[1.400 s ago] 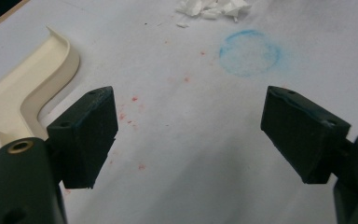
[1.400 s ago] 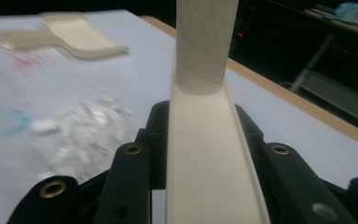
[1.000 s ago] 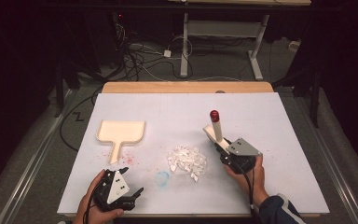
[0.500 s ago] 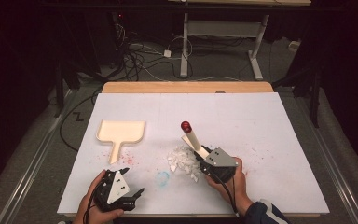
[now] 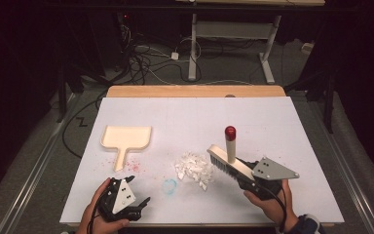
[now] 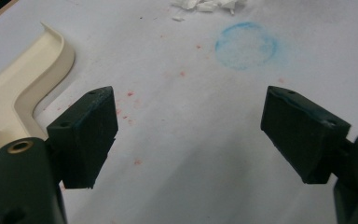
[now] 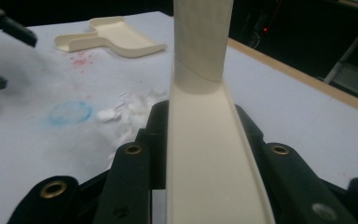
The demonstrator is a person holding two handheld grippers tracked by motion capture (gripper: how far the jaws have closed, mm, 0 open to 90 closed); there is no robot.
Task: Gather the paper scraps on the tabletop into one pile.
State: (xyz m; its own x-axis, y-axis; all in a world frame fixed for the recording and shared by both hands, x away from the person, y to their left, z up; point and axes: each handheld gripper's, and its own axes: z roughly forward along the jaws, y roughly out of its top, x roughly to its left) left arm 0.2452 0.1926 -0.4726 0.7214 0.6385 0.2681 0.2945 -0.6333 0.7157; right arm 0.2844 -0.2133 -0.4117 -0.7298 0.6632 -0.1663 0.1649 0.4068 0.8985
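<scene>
A cream brush (image 5: pixel 222 160) with an upright, red-tipped handle hangs just right of a small pile of white scraps (image 5: pixel 194 168). My right gripper (image 5: pixel 241 176) is shut on the brush's back; in the right gripper view the brush (image 7: pixel 205 140) runs up between the jaws of that gripper (image 7: pixel 200 122). A cream dustpan (image 5: pixel 126 138) lies flat at the left of the white table. At the front left, my left gripper (image 5: pixel 139 191) rests open with nothing in it. Its own view shows the open gripper (image 6: pixel 186 107), with the dustpan's handle (image 6: pixel 14 93) to the left.
A faint blue ring (image 5: pixel 169 185) is drawn on the white tabletop (image 5: pixel 272 122) between the two grippers, and red specks (image 5: pixel 134 165) lie below the dustpan. A wooden strip (image 5: pixel 195 91) borders the table's far edge. Beyond it are dark floor, cables and desk legs.
The right gripper first carried the brush left over the scrap pile, then drew back to the right and rose a little. The left gripper stayed still.
</scene>
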